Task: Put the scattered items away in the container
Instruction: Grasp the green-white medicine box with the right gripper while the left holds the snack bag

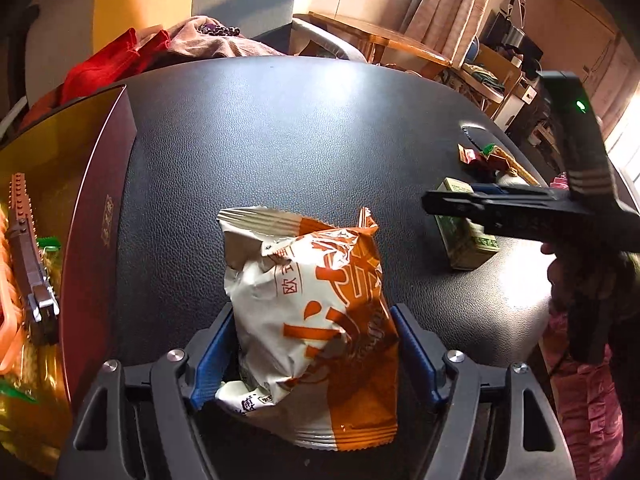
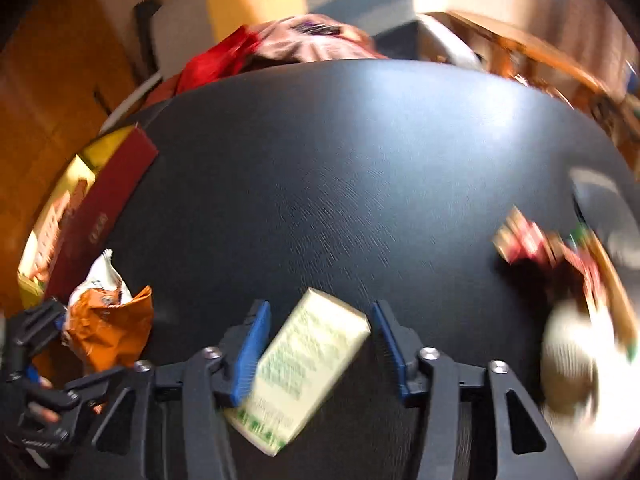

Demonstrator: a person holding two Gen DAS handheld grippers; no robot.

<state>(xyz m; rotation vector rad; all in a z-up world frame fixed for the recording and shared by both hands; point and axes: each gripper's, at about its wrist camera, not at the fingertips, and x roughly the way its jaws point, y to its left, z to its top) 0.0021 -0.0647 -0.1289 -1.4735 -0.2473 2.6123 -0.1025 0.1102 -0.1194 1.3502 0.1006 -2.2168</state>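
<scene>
An orange-and-white snack packet [image 1: 316, 320] sits between the blue pads of my left gripper [image 1: 312, 314], which press it from both sides. The container [image 1: 100, 200], a dark red box with a gold inside, lies just left of it and holds a brown hair clip [image 1: 28, 256] and yellow packets. In the right wrist view my right gripper [image 2: 320, 308] is open astride a green-and-cream carton [image 2: 304, 364]; the left pad touches it and the right pad stands clear. That view is blurred. The container [image 2: 104, 208] and packet [image 2: 108, 320] show at its left.
Small sweet wrappers [image 1: 484, 156] lie at the right side of the black table [image 1: 300, 128]; they are smeared [image 2: 532, 240] in the right wrist view. A pile of red and brown clothes [image 1: 132, 56] lies beyond the far edge. A hand in a pink sleeve [image 1: 580, 380] holds the right gripper.
</scene>
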